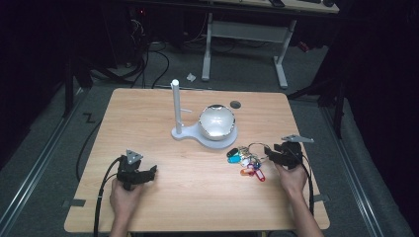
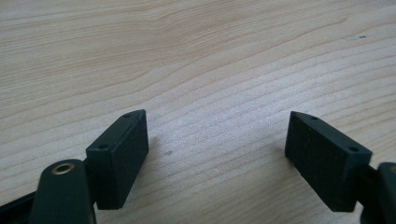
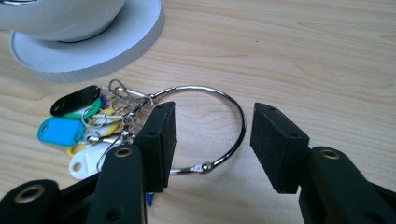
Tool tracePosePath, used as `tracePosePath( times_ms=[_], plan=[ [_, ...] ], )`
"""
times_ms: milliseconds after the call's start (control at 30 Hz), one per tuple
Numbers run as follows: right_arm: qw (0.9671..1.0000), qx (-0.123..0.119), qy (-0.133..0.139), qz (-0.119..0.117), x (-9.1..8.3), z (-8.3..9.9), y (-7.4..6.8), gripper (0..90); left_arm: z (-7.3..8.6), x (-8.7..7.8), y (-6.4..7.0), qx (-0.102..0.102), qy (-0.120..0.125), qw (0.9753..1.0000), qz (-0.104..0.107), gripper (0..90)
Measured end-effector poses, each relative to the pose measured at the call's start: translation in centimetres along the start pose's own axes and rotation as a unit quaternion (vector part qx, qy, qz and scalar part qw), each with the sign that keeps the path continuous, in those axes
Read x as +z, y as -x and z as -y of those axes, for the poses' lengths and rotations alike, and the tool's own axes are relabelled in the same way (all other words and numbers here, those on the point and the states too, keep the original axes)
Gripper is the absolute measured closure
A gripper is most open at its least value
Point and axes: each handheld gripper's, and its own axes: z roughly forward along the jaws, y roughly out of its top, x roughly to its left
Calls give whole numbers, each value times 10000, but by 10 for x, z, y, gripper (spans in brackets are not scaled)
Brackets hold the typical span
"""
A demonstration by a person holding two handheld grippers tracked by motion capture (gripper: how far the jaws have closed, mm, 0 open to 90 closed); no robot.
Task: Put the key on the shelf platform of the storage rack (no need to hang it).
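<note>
A large metal key ring lies flat on the wooden table, with a bunch of coloured plastic key tags clipped to its left side; the tags lie right of centre in the high view. My right gripper is open, its jaws set either side of the ring's near arc, one jaw inside the loop. My right gripper sits just right of the tags. At the front left, my left gripper rests low over bare wood, open and empty.
A white stand with a tall upright post and a shiny round bowl sits at the table's middle back; its base rim is close behind the tags. A small dark hole marks the tabletop behind it.
</note>
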Motion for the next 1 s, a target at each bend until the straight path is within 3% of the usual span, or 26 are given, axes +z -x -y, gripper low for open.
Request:
tracePosePath(
  times_ms=[433,1000],
  plan=[
    [9995,97,-275,126,22,-15,9,543,0,0,0,0,0,10000,1,220],
    [9974,290,-637,161,42,-9,18,643,0,0,0,0,0,10000,0,220]
  ],
)
